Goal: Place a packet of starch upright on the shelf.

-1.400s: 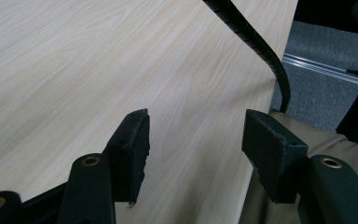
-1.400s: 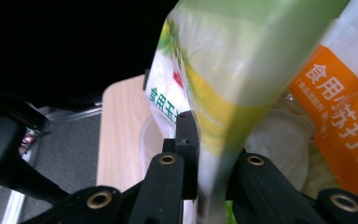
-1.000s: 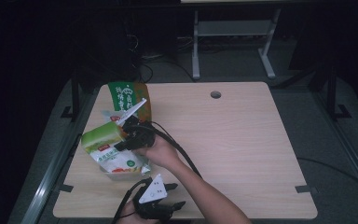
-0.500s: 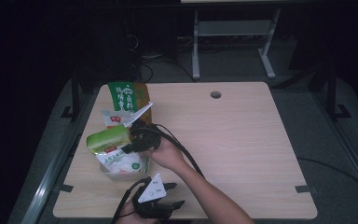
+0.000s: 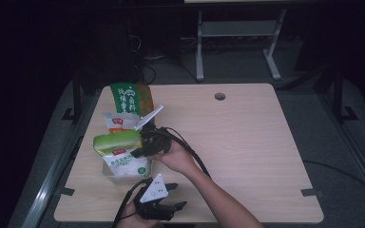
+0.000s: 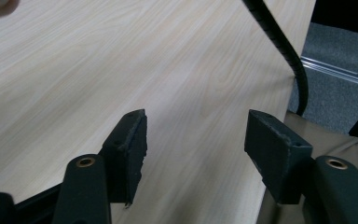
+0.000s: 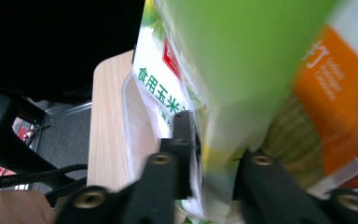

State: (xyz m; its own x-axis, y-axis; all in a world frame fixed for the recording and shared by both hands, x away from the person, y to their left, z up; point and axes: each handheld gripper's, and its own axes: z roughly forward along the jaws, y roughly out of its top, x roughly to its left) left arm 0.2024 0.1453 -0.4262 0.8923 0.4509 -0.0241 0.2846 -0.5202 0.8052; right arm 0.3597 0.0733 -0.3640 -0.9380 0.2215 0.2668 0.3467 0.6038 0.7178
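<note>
Green soft-film pouch pinched at one edge by the right gripper, held above the clear tub at the table's left side.
Keep the pinch firm and the pouch level; thin glossy film probably slips and sags. Lower it beside the white packet standing in the tub. Left gripper rests near the front edge, jaws spread, holding nothing.

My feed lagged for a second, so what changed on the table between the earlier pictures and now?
The right gripper, shut on the green bag, turned it from tilted to nearly level and shifted it slightly away from the person, above the white bag in the clear tray. The left gripper stayed at the near table edge, jaws open. The tall green-and-orange bag did not move.
</note>
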